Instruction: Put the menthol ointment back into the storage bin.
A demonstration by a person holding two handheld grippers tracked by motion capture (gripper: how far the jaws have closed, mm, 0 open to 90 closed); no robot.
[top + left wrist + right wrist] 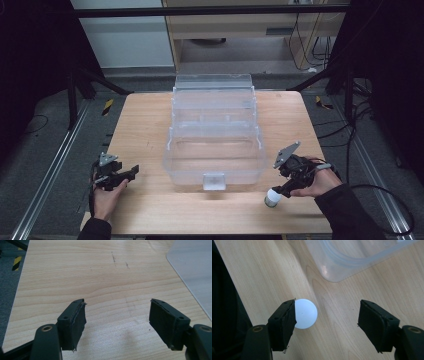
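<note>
A clear plastic box (215, 145) with stepped tiers stands open in the middle of the wooden table (145, 115); its corner (342, 267) shows in the right gripper view. A small white round-topped object (272, 198) stands on the table near the front right. My right gripper (278, 192) is open right above it, and the white object (305, 313) touches the inner face of one jaw while the other jaw stands well apart. My left gripper (131, 174) rests open at the front left, with bare wood (117, 315) between its jaws.
The box's latch tab (214, 181) faces the front edge. Black frame legs (95, 82) and cables (350, 130) flank the table. A pale board corner (192, 272) lies ahead of my left gripper.
</note>
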